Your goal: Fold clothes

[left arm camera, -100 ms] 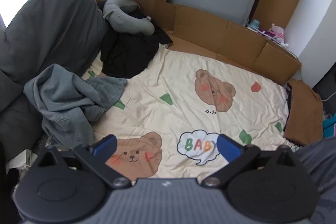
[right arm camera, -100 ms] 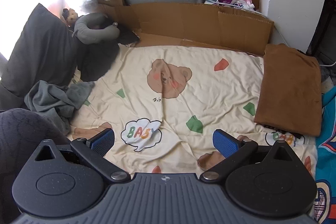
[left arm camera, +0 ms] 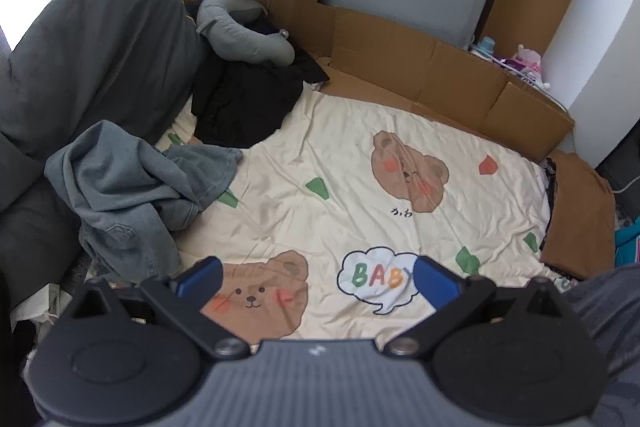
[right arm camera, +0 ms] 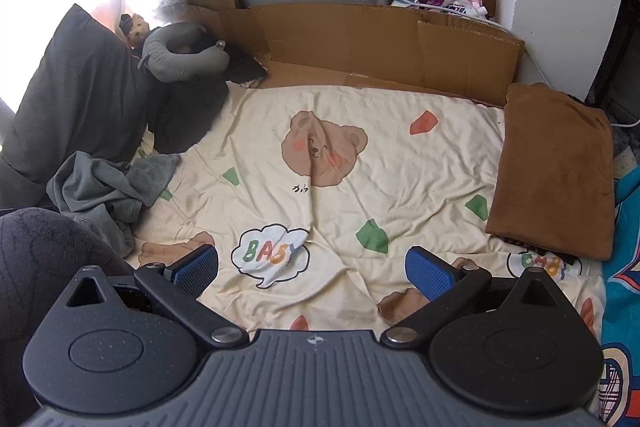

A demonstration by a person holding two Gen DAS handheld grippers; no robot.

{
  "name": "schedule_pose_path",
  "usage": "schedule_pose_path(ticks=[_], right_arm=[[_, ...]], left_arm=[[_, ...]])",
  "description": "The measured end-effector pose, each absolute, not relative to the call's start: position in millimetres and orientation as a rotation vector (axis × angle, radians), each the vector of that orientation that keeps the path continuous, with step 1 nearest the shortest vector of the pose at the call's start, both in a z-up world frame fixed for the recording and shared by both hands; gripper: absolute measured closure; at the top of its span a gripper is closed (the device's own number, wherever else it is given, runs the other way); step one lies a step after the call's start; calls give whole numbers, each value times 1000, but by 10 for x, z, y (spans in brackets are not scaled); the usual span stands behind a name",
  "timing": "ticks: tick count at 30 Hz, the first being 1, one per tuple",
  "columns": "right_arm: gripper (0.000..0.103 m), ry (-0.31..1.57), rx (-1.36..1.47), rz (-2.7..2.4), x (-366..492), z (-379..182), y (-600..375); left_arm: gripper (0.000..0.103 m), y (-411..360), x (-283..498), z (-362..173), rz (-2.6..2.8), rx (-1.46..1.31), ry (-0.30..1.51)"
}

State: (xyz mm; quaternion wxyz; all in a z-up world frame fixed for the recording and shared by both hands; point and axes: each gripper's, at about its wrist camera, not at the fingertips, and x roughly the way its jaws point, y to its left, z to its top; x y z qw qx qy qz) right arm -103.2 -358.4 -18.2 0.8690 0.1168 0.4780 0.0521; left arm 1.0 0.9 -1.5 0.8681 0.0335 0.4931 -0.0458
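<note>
Grey-blue, the crumpled garment (left arm camera: 132, 187) lay bunched at the left edge of the bear-print sheet (left arm camera: 360, 163), beside a black heap (left arm camera: 244, 103), while a brown garment (right arm camera: 556, 167) lay flat and squared on the right, perhaps as the finished stack. Both the left gripper (left arm camera: 316, 277) and right gripper (right arm camera: 312, 267) hung above the sheet's bare middle with jaws spread wide, holding nothing, seemingly because that cleared stretch served as the folding ground.

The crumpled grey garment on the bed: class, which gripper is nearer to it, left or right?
Left. The left gripper hovers open just beside the grey garment; the right gripper is open farther off, toward the folded brown cloth.
</note>
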Motion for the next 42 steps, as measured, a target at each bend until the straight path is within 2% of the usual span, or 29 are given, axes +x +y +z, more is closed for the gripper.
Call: schedule_pose_path(ticks=[42], right_arm=[[0, 1012, 230, 86, -860, -187, -3481]], left_arm=[[1, -8, 0, -53, -145, 61, 1036]])
